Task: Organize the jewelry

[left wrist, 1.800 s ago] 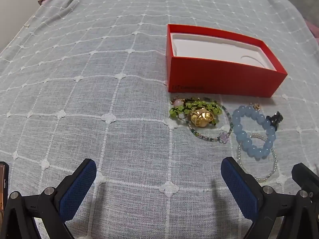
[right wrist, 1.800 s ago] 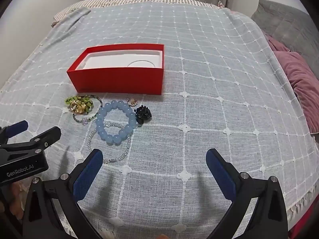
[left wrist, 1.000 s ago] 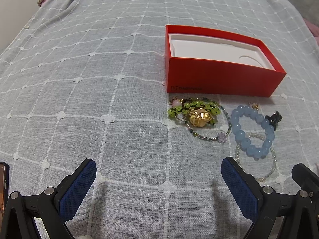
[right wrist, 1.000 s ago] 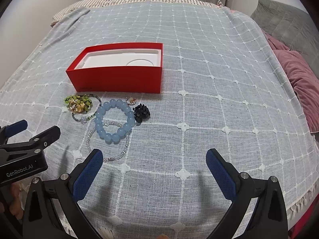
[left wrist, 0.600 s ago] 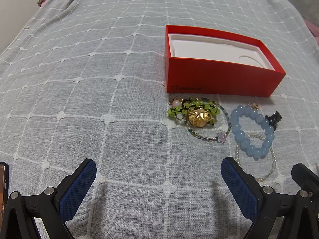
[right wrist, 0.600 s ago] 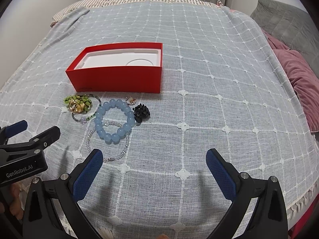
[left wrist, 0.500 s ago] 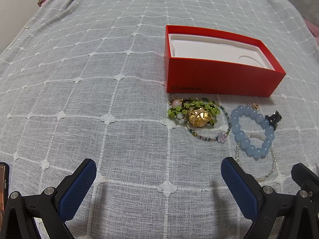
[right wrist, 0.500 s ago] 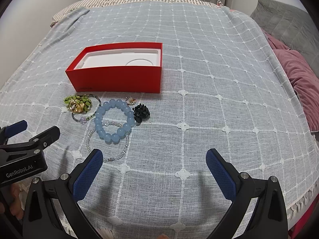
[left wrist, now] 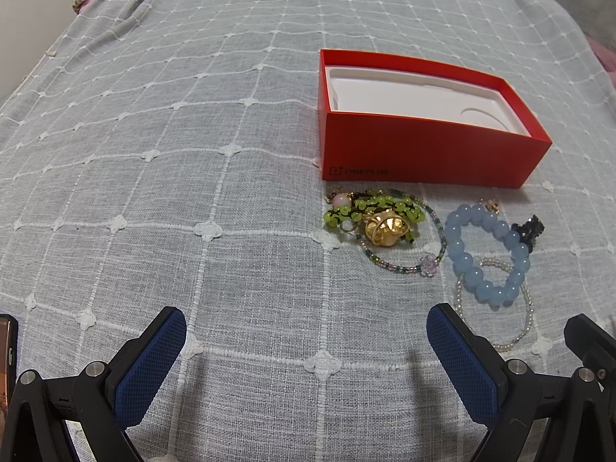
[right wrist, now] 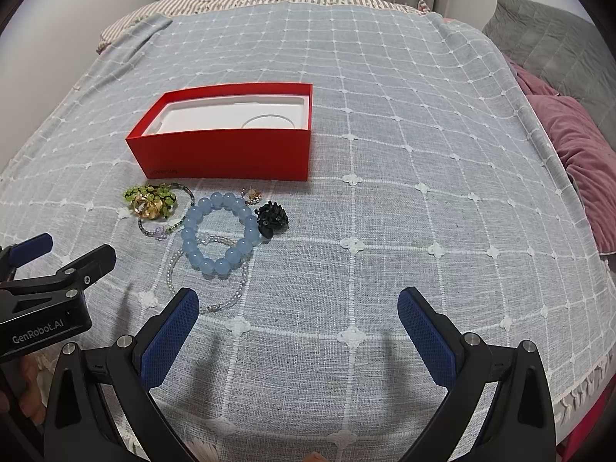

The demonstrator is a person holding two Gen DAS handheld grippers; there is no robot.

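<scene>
Both claws, left claw and right claw, wide open, empty; red box holds only white insert.

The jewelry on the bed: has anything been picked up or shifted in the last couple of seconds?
No, nothing visibly changed. The blue bead bracelet, green bead piece and black ornament lie where they were in front of the red box, which holds no jewelry. Left gripper and right gripper remain open, holding nothing.
</scene>
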